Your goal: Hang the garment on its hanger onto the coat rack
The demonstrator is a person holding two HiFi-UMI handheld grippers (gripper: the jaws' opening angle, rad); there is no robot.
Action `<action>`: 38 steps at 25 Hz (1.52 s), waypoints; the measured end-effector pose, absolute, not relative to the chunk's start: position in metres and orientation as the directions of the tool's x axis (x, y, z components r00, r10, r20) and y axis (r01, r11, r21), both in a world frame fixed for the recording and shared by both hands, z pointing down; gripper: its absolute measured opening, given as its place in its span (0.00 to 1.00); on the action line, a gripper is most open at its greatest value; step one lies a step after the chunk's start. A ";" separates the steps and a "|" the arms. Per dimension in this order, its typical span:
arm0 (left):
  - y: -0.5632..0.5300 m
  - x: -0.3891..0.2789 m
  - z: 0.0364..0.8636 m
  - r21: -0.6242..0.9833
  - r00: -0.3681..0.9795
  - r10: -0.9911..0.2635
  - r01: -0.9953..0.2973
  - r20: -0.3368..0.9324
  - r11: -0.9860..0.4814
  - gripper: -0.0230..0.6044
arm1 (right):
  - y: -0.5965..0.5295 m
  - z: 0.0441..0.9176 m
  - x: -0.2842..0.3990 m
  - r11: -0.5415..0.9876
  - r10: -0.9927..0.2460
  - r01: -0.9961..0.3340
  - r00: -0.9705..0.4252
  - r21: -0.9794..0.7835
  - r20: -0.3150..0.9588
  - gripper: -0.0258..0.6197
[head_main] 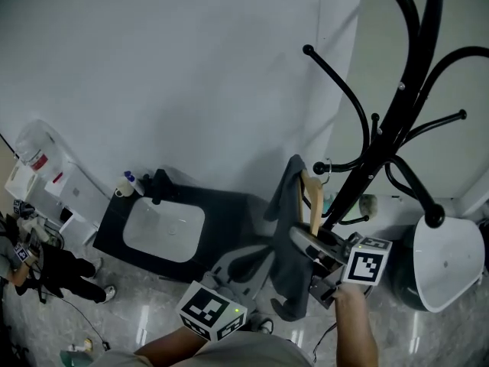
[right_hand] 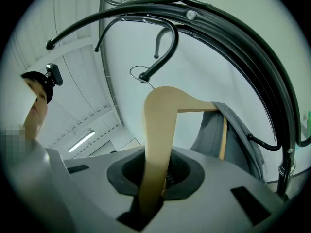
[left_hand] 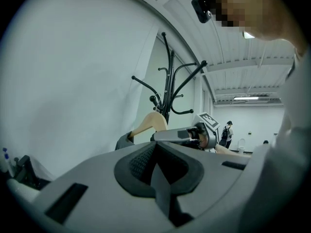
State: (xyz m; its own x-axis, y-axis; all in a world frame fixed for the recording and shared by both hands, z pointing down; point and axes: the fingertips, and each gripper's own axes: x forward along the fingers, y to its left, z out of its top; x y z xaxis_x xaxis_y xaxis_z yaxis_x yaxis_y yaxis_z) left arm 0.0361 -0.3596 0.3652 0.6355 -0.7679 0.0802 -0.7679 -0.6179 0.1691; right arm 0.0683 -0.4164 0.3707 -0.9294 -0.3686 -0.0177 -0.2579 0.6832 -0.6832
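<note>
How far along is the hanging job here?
Done: the grey garment is on the wooden hanger. In hand: the right tool clamps the hanger, its wire hook at the tip of a coat rack arm; seated or not, I can't tell. Left: settle it and let go.

wall point(head_main: 191, 67): plain white | floor point(head_main: 130, 297): glossy grey | dark cabinet point(head_main: 223, 209) with white basin point(head_main: 164, 228) | ceiling strip light point(left_hand: 249, 98)
</note>
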 end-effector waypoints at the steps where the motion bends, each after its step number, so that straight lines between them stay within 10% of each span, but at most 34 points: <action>1: -0.364 0.036 0.366 0.171 0.641 -0.763 -0.763 0.079 -0.623 0.04 | -0.421 0.376 0.069 0.674 -0.378 -0.267 -0.926 -0.688 -0.011 0.15; 30: -0.396 0.079 0.379 0.205 0.742 -0.663 -0.667 0.099 -0.716 0.04 | -0.447 0.408 0.123 0.788 -0.346 -0.311 -0.938 -0.532 0.036 0.28; 38: -0.392 0.092 0.378 0.197 0.748 -0.657 -0.662 0.098 -0.724 0.04 | -0.464 0.388 0.168 0.723 -0.497 -0.282 -0.846 -0.631 -0.191 0.29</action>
State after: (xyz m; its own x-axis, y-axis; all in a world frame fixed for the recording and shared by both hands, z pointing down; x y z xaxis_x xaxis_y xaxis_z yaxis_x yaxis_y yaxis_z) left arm 0.0924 -0.3919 0.3778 0.7477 -0.6568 0.0984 -0.6616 -0.7236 0.1967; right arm 0.1679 -0.4645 0.3878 -0.8462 -0.4974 -0.1911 -0.2822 0.7225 -0.6311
